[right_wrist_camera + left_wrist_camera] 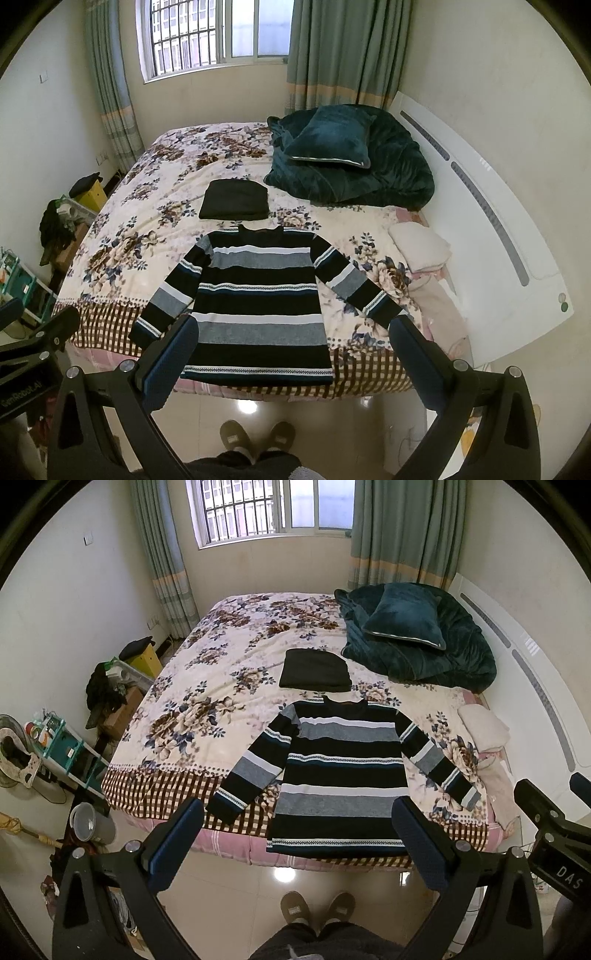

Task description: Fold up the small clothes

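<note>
Both tongs, left tongs [299, 834] and right tongs [291, 354], hang spread and empty near the striped sweater [340, 771]; probably best pinch each sleeve cuff first.

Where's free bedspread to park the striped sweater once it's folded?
Biggest bare patch: floral bedspread left of the striped sweater and black folded garment, up to the window end. Crowded right: teal duvet and pillow, cream folded cloth. Both the left gripper and right gripper are open, holding nothing.
</note>
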### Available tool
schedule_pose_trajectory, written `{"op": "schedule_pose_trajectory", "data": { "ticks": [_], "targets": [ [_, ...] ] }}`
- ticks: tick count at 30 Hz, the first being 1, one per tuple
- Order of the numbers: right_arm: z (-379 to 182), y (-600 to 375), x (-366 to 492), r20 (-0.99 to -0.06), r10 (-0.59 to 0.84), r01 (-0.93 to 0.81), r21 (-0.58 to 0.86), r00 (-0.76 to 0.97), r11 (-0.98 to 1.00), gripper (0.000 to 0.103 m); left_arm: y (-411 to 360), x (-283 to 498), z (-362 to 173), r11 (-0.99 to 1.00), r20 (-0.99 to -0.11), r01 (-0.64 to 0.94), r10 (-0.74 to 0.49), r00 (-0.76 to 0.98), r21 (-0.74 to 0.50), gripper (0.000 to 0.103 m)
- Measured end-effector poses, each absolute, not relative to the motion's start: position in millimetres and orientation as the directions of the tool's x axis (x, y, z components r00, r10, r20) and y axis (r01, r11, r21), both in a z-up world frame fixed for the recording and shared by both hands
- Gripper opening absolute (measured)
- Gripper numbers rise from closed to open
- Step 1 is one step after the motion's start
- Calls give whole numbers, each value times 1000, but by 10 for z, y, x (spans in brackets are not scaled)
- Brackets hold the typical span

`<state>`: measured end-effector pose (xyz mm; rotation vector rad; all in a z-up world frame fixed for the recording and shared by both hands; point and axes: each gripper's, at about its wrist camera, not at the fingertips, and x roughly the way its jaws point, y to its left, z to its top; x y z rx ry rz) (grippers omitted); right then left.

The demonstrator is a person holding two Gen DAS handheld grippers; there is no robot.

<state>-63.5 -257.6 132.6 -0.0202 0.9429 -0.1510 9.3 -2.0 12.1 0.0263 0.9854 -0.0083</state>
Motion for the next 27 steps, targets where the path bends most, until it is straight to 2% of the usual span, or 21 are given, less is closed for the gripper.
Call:
{"op": "schedule_pose_trajectory", "data": {
  "ticks": [27],
  "targets": [
    [1350,-2578,-631,-803,-136,116,-84,581,990,103,-68,247,362,999,-821,27,3,570,22,103]
  ]
}}
